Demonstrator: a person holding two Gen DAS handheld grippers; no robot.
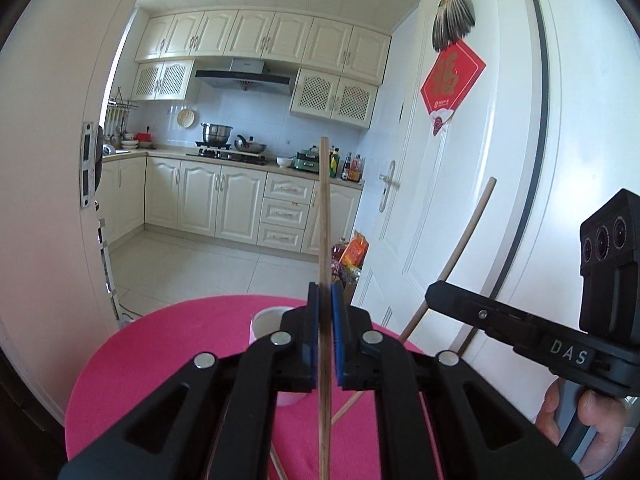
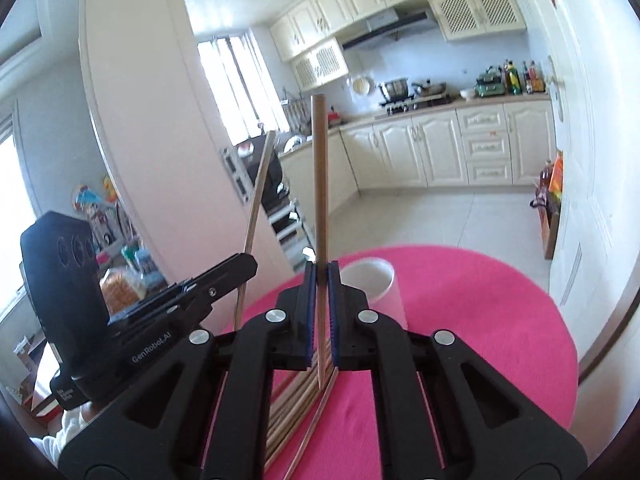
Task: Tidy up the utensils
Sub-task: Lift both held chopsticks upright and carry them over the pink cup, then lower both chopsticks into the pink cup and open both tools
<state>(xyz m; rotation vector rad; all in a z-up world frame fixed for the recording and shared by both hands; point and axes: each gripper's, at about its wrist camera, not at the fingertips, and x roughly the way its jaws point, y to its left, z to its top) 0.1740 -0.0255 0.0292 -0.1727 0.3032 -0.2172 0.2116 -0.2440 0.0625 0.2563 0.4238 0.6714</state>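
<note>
My left gripper (image 1: 325, 292) is shut on a wooden chopstick (image 1: 324, 216) that stands nearly upright between its blue pads. My right gripper (image 2: 321, 270) is shut on a second wooden chopstick (image 2: 320, 168), also upright. Both hang above a round pink table (image 1: 160, 344) (image 2: 480, 312). A white cup (image 1: 266, 322) (image 2: 374, 276) stands on the table just beyond the fingertips. Several loose chopsticks (image 2: 296, 404) lie on the cloth under the right gripper. The right gripper (image 1: 434, 292) with its tilted chopstick (image 1: 468, 236) shows in the left wrist view, and the left gripper (image 2: 250, 262) with its chopstick (image 2: 258, 196) in the right wrist view.
A white door (image 1: 460, 184) with a red paper square (image 1: 452, 80) stands right of the table. Beyond lies a kitchen with cream cabinets (image 1: 224, 204), a stove with pots (image 1: 218, 136) and bottles (image 1: 352, 168). Bags (image 1: 352, 256) sit on the floor by the door.
</note>
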